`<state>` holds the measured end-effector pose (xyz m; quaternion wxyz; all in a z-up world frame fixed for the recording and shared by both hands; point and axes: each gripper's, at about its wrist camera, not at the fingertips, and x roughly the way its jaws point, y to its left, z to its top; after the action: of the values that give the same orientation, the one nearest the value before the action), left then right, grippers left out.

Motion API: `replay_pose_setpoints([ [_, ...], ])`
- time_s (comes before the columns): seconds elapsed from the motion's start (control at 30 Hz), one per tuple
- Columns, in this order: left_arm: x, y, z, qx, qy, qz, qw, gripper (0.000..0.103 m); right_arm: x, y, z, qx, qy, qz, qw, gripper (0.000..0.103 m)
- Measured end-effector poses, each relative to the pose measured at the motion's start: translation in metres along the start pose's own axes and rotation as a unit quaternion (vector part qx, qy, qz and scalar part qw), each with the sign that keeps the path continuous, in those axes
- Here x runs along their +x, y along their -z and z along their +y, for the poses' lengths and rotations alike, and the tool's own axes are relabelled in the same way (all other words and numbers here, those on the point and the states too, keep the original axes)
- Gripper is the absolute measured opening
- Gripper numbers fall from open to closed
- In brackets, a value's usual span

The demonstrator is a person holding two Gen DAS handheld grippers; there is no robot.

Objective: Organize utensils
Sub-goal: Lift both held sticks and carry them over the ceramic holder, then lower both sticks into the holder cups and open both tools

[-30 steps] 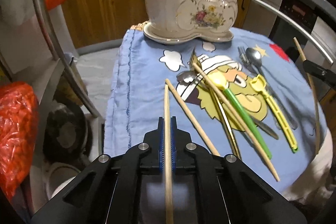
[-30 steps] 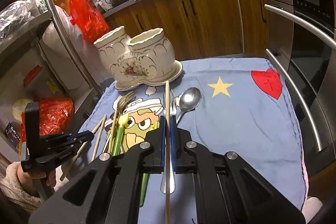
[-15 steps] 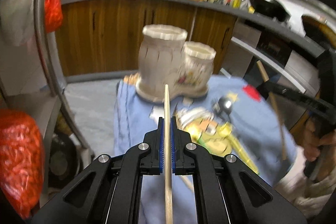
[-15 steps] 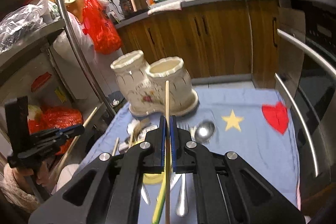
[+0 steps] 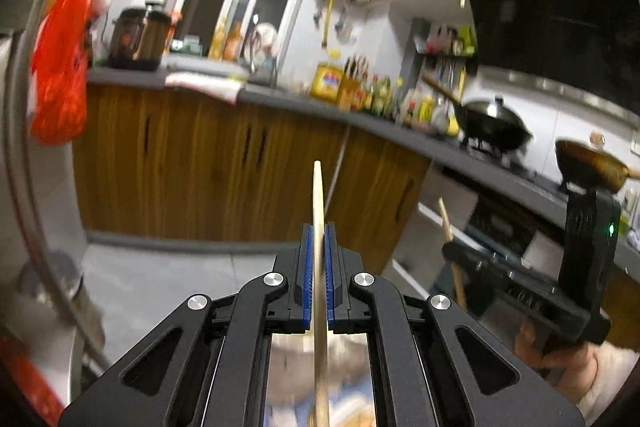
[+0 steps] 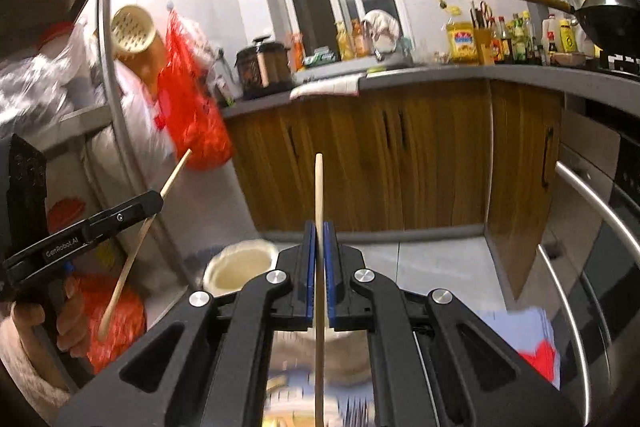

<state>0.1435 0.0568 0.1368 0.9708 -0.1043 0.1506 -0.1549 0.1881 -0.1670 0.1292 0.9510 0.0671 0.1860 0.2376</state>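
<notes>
Above the table now: both grippers have lifted off the blue cloth and tipped up toward level, so both cameras look at the far counter and cabinets (image 6: 400, 155) where a second ago they looked down on the utensils.

Left gripper (image 5: 318, 267): blue pads clamped tight on a wooden chopstick (image 5: 318, 203), tip pointing away. Right gripper (image 6: 319, 263): same, closed on its own chopstick (image 6: 319, 187). Grip looks unchanged through the lift, no visible slip.

From the right camera, the left gripper (image 6: 154, 205) sits at far left, its stick angled up-right. From the left camera, the right gripper (image 5: 450, 251) is low right.

Ceramic holder (image 6: 240, 263): one cream mouth visible just below-left of the right jaws, near. Left camera is too blurred at the bottom to place it.

Read: pickup done, carry phase. Next is tipping each stick downward and lowering it into a holder mouth; the remaining spoons and forks are out of frame.
</notes>
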Motion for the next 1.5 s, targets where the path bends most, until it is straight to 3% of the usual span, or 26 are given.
replay_pose_setpoints([
  [0.23, 0.055, -0.018, 0.009, 0.001, -0.012, -0.046, 0.9989, 0.006, 0.046, -0.02, -0.005, 0.02, 0.0, -0.036, 0.999, 0.004],
  [0.33, 0.072, -0.023, 0.016, -0.013, -0.004, -0.049, 0.9987, 0.005, 0.06, -0.023, -0.008, 0.028, 0.005, -0.053, 0.998, 0.004],
  [0.47, 0.089, -0.022, 0.02, -0.002, -0.022, -0.055, 0.9983, 0.006, 0.072, -0.026, -0.015, 0.037, 0.019, -0.073, 0.996, 0.004],
  [0.87, 0.096, 0.0, 0.025, 0.025, -0.028, -0.075, 0.9965, 0.006, 0.098, -0.008, -0.016, 0.033, 0.047, -0.066, 0.996, 0.004],
  [1.17, 0.083, 0.013, 0.024, 0.035, -0.025, -0.038, 0.9984, 0.006, 0.079, 0.01, -0.012, 0.016, 0.051, -0.049, 0.997, 0.004],
  [1.5, 0.058, 0.03, 0.016, 0.065, -0.043, 0.04, 0.9961, 0.006, 0.055, 0.034, -0.011, 0.026, 0.036, -0.009, 0.999, 0.004],
])
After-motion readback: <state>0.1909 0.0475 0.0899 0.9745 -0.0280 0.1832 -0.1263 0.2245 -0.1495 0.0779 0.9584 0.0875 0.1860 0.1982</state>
